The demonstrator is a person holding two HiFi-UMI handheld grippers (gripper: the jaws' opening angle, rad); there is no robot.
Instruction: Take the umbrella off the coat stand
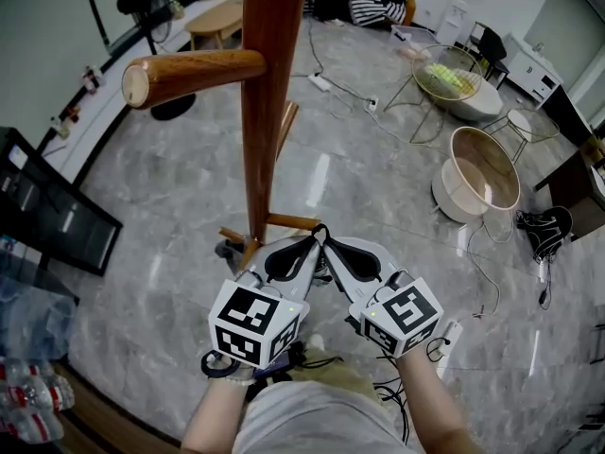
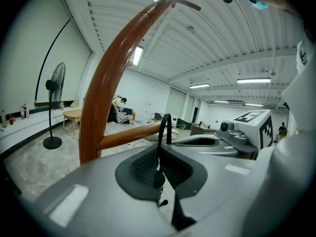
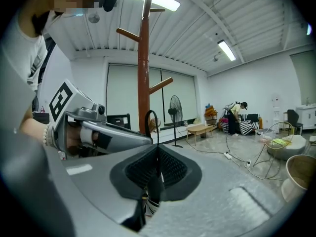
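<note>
Two hand-held grey grippers meet nose to nose in the head view, each with a black-and-white marker cube at its back. The left gripper [image 2: 159, 154] and the right gripper [image 3: 157, 154] are both pinched tight on one thin black cord loop [image 1: 319, 234] of the umbrella, which arches up above their closed jaws. The rest of the umbrella is hidden beneath them. The loop sits just beside the tip of a low peg on the tall brown wooden coat stand [image 1: 264, 112]; whether they touch cannot be told. Beyond, a round beige basket on wire legs [image 1: 484, 174] stands on the grey marble floor [image 1: 378, 183].
</note>
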